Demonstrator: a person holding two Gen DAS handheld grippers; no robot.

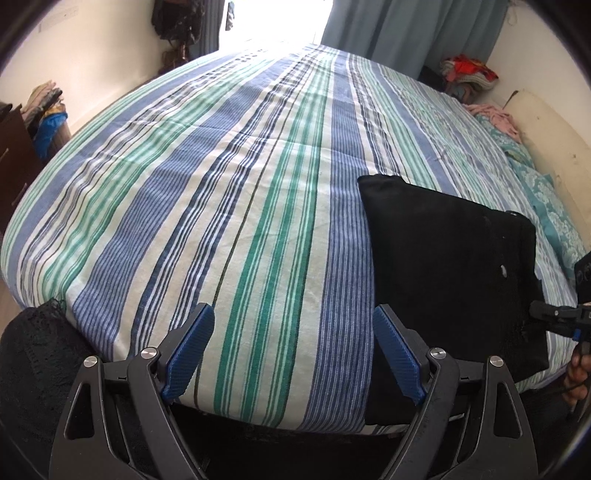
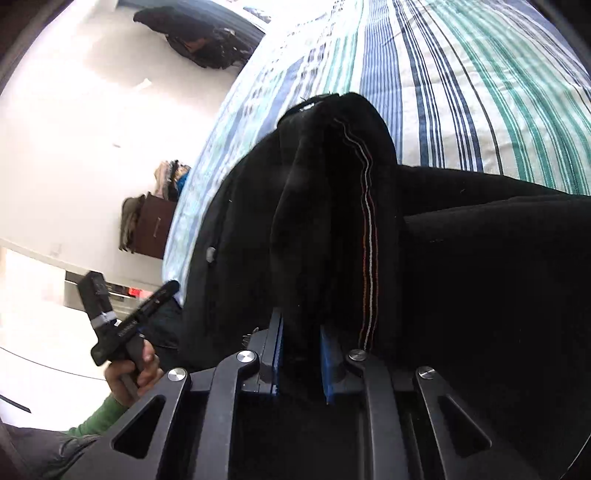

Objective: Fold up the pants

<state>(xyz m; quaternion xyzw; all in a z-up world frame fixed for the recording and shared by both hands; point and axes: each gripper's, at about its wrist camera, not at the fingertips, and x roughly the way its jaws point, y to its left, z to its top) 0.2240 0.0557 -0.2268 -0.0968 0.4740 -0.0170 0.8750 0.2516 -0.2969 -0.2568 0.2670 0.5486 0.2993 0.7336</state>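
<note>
The black pants (image 1: 450, 266) lie folded into a compact rectangle on the striped bed (image 1: 221, 184), at its near right part. My left gripper (image 1: 293, 317) is open and empty, hovering over the bed's near edge just left of the pants. My right gripper (image 2: 301, 332) is turned on its side and shut on a thick bunched edge of the pants (image 2: 332, 206), where a striped seam shows. The right gripper (image 1: 557, 317) also shows at the far right of the left wrist view, at the pants' right edge.
The bed's near edge drops off below my left gripper. Teal patterned pillows (image 1: 546, 199) and a pink cloth (image 1: 491, 114) lie along the right wall. A dark dresser (image 1: 14, 162) with piled clothes stands left. Curtains (image 1: 406, 29) hang at the far end.
</note>
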